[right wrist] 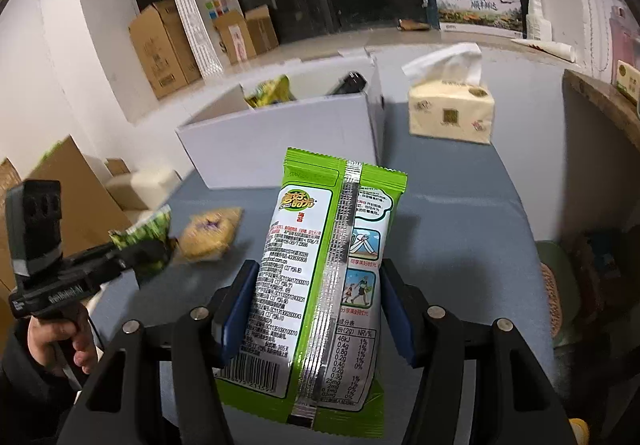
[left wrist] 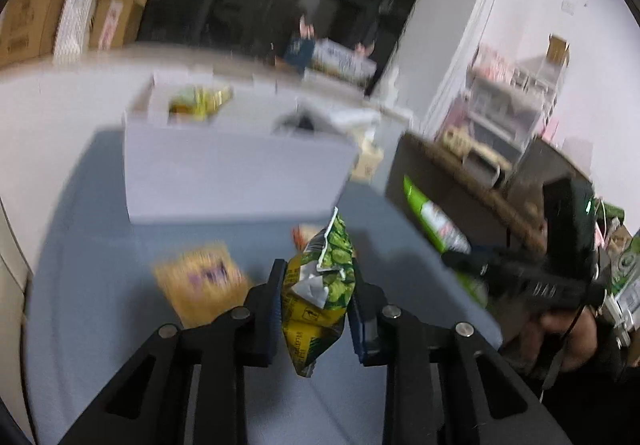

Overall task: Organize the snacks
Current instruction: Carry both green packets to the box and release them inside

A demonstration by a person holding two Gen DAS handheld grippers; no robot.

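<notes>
My left gripper (left wrist: 316,285) is shut on a yellow-green pea snack bag (left wrist: 320,285) and holds it above the blue-grey table (left wrist: 100,245). It also shows in the right wrist view (right wrist: 148,245), at the left. My right gripper (right wrist: 316,285) is shut on a green-and-white seaweed snack pack (right wrist: 324,285), held upright, back side facing me. This pack shows at the right in the left wrist view (left wrist: 436,221). A white open box (left wrist: 232,173), (right wrist: 280,137) stands at the table's far side with a yellow-green bag (right wrist: 270,91) inside. A yellow snack pack (left wrist: 200,281), (right wrist: 210,231) lies on the table.
A tissue pack (right wrist: 450,105) sits right of the box. A dark object (right wrist: 348,83) rests in the box's far corner. Cardboard boxes (right wrist: 164,45) and a paper bag (right wrist: 204,25) stand along the far wall. A brown cabinet (left wrist: 460,181) stands at the right.
</notes>
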